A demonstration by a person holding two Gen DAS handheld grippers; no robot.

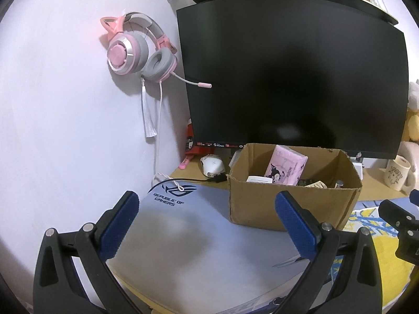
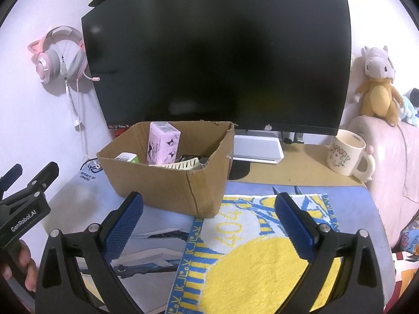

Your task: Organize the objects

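Observation:
An open cardboard box (image 1: 288,206) (image 2: 167,183) stands on the desk mat in front of the monitor. In it are a pink tissue pack (image 1: 285,166) (image 2: 163,144), a small white box (image 2: 127,157) and several other small items. My left gripper (image 1: 207,225) is open and empty, held above the mat short of the box's left corner; it also shows at the left edge of the right wrist view (image 2: 23,180). My right gripper (image 2: 208,222) is open and empty over a yellow and blue cloth (image 2: 256,256), just in front of the box's right corner.
A black monitor (image 2: 217,52) fills the back. A cream mug (image 2: 347,154) stands at the right, by plush toys (image 2: 377,83). A white mouse (image 1: 212,167) lies left of the box. Pink headphones (image 1: 136,47) hang on the wall. A grey mat (image 1: 183,235) covers the desk.

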